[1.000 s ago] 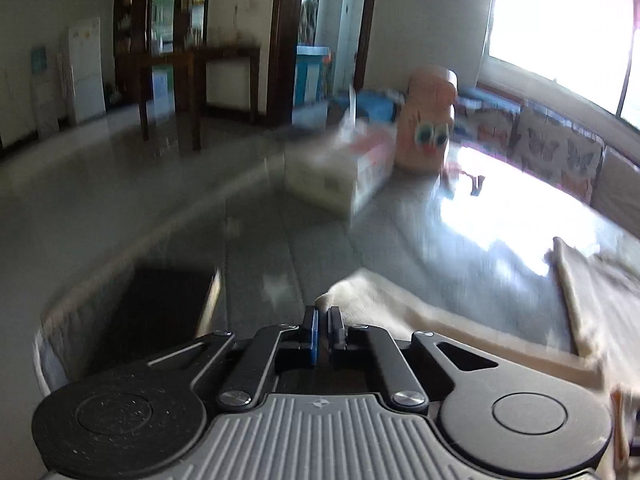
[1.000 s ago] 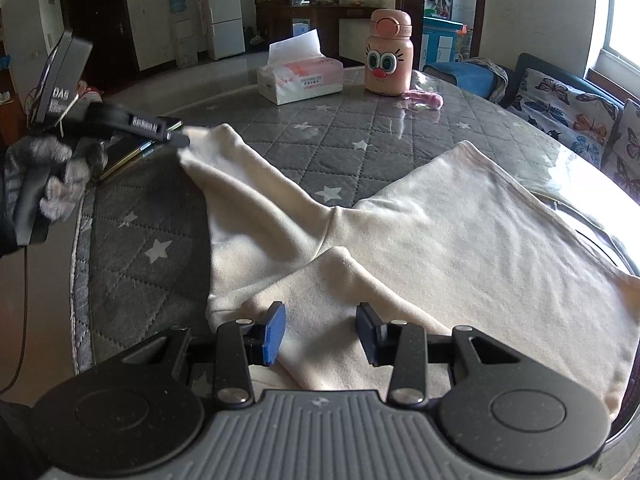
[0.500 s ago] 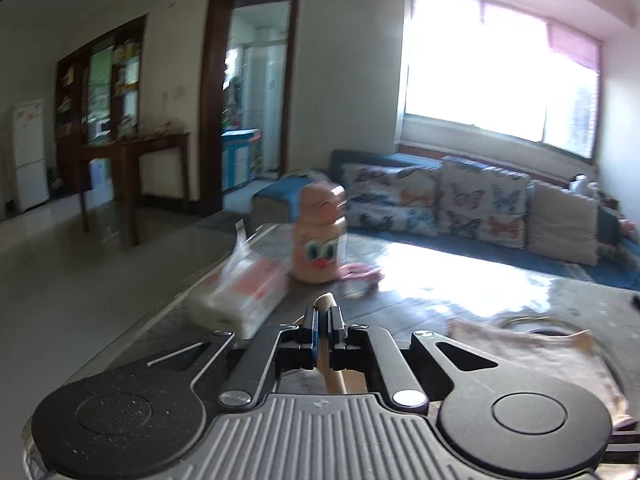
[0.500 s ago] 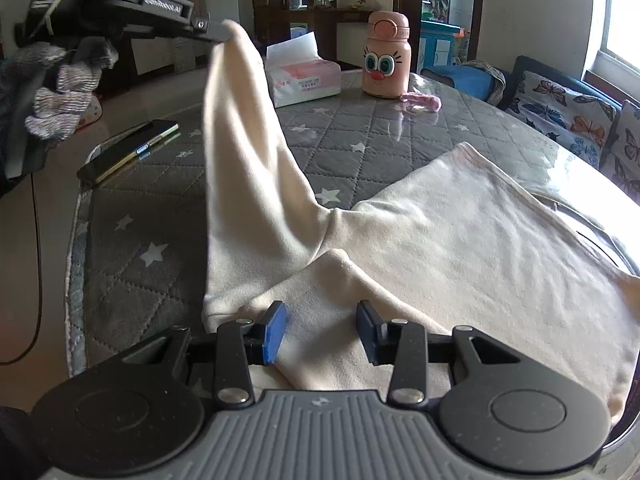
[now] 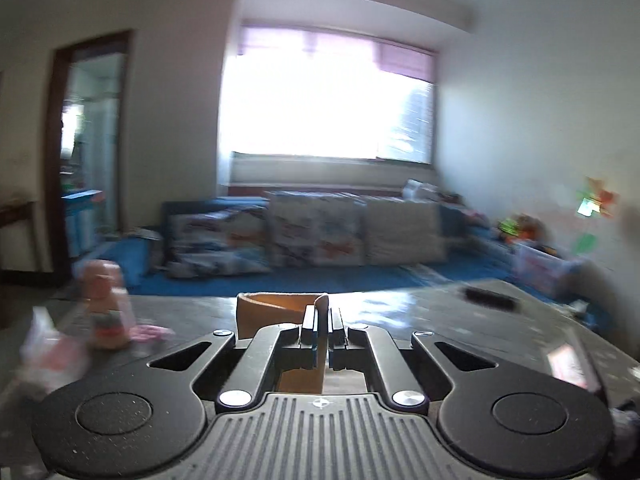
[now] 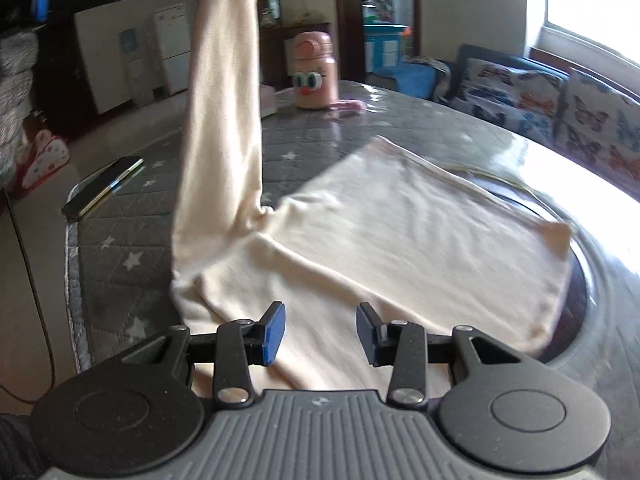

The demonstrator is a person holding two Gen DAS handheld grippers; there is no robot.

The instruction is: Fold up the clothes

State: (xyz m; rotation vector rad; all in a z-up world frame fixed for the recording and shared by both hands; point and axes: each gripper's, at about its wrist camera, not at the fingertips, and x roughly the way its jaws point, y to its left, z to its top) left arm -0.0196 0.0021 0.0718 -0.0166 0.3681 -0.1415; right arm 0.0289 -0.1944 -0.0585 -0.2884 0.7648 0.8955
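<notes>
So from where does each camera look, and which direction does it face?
Left wrist: on the left gripper, raised, facing sofa and window; it is shut on the cream cloth garment.
Right wrist: on the right gripper, open, low over the garment on the grey quilted table.
Shared: the garment and the pink cartoon-face bottle.

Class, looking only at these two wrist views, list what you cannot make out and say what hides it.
- Left tongs, left view: shut on the cream garment; the rest lies under the housing.
- Tissue box, left view: motion-blurred.
- Tissue box, right view: hidden behind the raised sleeve.
- Garment's near edge, right view: beneath the open right tongs.
</notes>
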